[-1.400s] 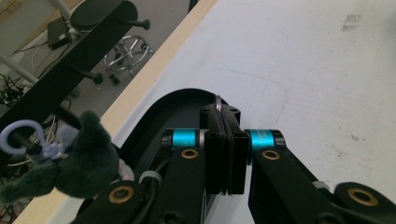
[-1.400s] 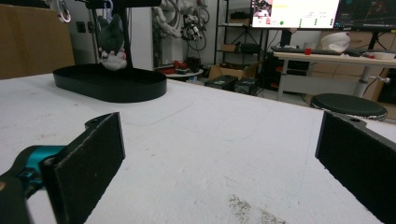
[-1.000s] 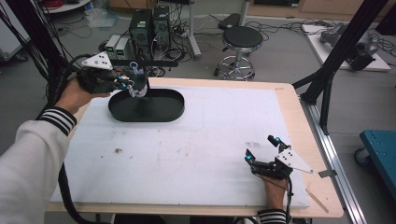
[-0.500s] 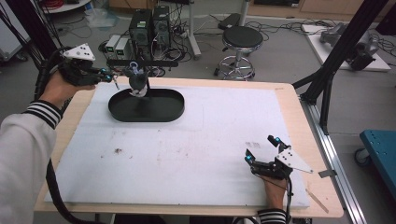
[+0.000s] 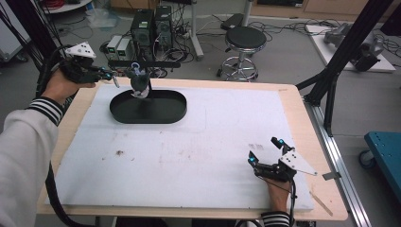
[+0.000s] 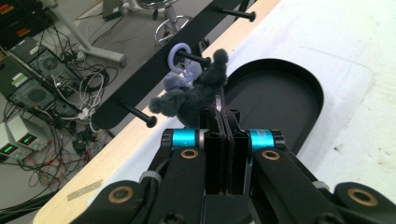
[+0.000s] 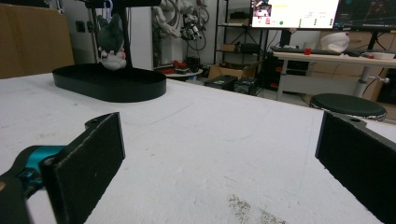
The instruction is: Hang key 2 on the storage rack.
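Note:
A grey plush toy (image 5: pixel 139 83) hangs by a lavender ring (image 6: pixel 179 50) from a peg of a black rack bar (image 5: pixel 142 63). The bar stands over a black oval tray (image 5: pixel 163 112) at the mat's far left. My left gripper (image 5: pixel 114 81) is held just left of the toy, apart from it. In the left gripper view its jaws (image 6: pixel 218 101) are shut with nothing seen between them, and the toy (image 6: pixel 194 93) is right behind the tips. My right gripper (image 5: pixel 263 150) rests open on the mat at the front right. The right gripper view (image 7: pixel 224 154) shows the toy (image 7: pixel 111 39) and tray (image 7: pixel 109 84) far off.
A white foam mat (image 5: pixel 203 142) covers the wooden table (image 5: pixel 302 123). Beyond the far edge stand computer cases (image 5: pixel 149 28) and a stool (image 5: pixel 241 40). Black frame struts (image 5: pixel 340 61) rise at the right. More bare pegs (image 6: pixel 135 114) stick out of the bar.
My left gripper has drawn back to the left, away from the plush toy, which stays hanging on its peg. The right gripper has not moved.

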`<control>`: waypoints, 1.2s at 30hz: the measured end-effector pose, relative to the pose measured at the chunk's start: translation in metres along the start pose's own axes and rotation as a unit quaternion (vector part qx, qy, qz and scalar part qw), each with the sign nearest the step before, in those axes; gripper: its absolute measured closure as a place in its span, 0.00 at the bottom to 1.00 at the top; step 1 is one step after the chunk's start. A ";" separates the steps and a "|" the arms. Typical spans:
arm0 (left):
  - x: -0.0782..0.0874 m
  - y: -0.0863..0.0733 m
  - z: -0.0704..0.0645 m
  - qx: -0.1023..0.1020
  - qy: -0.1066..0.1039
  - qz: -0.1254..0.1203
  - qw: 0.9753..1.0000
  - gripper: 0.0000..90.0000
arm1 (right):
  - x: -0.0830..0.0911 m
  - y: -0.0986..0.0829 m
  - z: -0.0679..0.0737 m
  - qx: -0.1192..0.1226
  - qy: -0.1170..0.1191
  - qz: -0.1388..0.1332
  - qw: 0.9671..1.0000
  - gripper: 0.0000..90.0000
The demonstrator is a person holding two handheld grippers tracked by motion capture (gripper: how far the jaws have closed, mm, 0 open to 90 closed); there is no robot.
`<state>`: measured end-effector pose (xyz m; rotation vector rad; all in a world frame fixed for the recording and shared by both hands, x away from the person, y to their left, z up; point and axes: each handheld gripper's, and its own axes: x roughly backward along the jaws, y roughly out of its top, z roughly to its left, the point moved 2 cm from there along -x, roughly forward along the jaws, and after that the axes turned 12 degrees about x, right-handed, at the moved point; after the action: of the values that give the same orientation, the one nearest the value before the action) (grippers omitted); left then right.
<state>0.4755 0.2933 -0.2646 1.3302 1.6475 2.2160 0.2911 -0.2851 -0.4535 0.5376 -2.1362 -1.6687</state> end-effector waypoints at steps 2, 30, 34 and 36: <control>-0.001 0.002 0.003 -0.003 0.001 0.006 1.000 0.98 | 0.000 0.000 0.000 -0.002 0.000 0.000 1.000 0.01; -0.018 0.003 0.035 0.037 0.001 0.026 0.999 0.98 | 0.000 0.000 0.000 -0.004 -0.003 0.000 1.000 0.01; -0.019 0.002 0.037 0.035 0.001 0.029 0.999 0.98 | 0.000 0.000 0.000 -0.003 -0.004 0.001 1.000 0.01; -0.020 0.002 0.037 0.035 0.001 0.030 0.999 0.98 | 0.000 0.000 -0.001 -0.001 -0.003 0.000 1.000 0.01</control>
<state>0.5136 0.3100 -0.2727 1.4115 1.7223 2.2123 0.2916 -0.2855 -0.4534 0.5332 -2.1389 -1.6750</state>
